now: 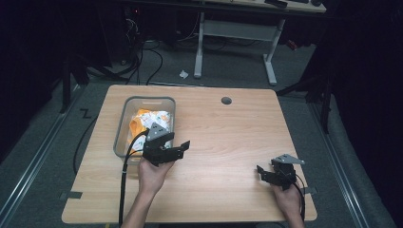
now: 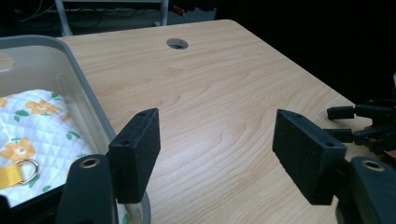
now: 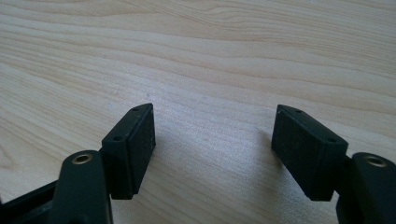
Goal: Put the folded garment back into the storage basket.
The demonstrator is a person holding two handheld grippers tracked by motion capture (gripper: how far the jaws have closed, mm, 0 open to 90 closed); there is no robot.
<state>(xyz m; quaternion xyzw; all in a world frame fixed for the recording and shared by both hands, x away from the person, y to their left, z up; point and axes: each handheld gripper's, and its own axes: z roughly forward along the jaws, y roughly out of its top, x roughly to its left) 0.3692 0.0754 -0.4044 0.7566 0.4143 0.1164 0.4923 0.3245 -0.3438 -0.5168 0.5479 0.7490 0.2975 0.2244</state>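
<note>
One quilted floral cloth [image 2: 35, 126], soft and light, lying in grey bin [image 1: 119, 130] near tabletop's left edge; yellow strap ring [image 2: 25, 166] offering hold. Left gripper [image 1: 173, 142] hovering wide open, empty; right gripper [image 1: 266, 172] likewise.

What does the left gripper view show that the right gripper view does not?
Left gripper view alone: the grey plastic bin holding a white quilted cloth with orange flowers and a yellow strap with a metal ring, the round cable hole, and the right gripper farther off. Right gripper view alone: that gripper's own open jaws close over bare wood. Both share the light wooden table and two empty black jaws.
</note>
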